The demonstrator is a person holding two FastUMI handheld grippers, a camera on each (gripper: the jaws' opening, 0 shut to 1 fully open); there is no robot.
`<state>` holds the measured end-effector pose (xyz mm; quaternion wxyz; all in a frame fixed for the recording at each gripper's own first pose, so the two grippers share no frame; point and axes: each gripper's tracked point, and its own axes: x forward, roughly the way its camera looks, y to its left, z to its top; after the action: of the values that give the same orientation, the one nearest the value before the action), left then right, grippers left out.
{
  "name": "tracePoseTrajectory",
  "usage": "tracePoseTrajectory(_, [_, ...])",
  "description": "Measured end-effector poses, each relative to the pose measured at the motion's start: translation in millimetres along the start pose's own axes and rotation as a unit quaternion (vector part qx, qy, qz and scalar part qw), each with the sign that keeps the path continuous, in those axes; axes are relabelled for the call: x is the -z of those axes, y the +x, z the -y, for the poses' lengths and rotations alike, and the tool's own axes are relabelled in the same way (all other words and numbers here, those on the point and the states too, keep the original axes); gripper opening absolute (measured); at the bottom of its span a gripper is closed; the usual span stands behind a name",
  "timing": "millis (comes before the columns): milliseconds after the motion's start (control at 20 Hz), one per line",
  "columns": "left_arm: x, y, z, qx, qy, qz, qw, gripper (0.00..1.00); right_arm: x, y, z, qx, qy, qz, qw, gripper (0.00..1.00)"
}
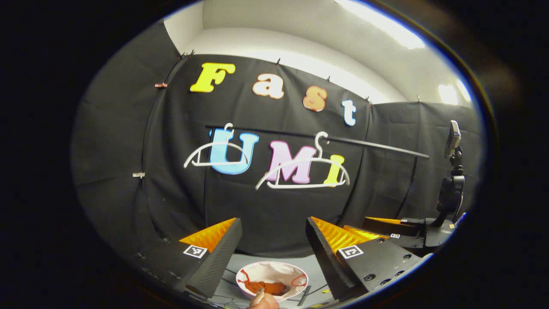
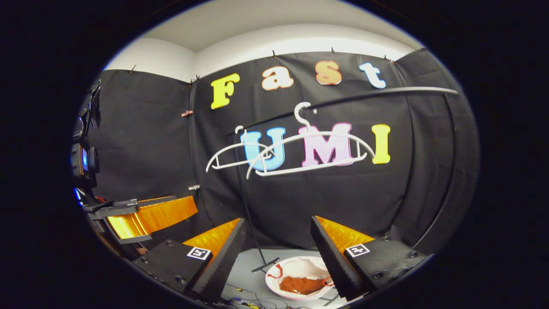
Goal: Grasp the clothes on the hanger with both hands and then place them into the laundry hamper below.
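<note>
Rust-brown clothes [image 2: 301, 284] in hamper [image 2: 274, 279], below spread fingers [image 2: 334, 257], untouched.

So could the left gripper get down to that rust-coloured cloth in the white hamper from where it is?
Probably yes. The left gripper is open, holds nothing, and the hamper sits below between its fingers with its mouth open. The cloth lies uncovered inside. Something blurred at the view's bottom edge might intrude.
</note>
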<state>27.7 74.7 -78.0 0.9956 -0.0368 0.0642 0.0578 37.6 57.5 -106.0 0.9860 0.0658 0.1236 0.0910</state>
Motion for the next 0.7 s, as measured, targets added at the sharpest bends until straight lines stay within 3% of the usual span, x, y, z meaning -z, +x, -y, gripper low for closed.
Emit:
tracePoseTrajectory(300, [-40.2,-51.1,21.4,0.024,0.025,0.076,0.996,0.95,-56.3,-34.7,-15.9,0.012,0.01,0.086,0.996,0.98])
tracePoseTrajectory(400, [-49.0,-60.2,20.3,0.03,0.027,0.089,0.995,0.92,-76.2,-49.3,-11.9,0.029,-0.003,0.124,0.992,1.0])
tracePoseTrajectory(450, [-52.8,-63.9,19.5,0.03,0.03,0.093,0.995,0.98,-84.2,-55.7,-11.4,0.036,-0.013,0.142,0.989,0.97])
tracePoseTrajectory(500, [-57.7,-67.6,18.3,0.028,0.033,0.102,0.994,0.95,-91.3,-60.8,-11.7,0.043,-0.023,0.156,0.987,0.97])
tracePoseTrajectory(700, [-63.2,-79.6,18.6,0.024,0.041,0.113,0.992,0.98,-95.1,-71.3,-17.6,0.053,-0.037,0.163,0.984,1.0])
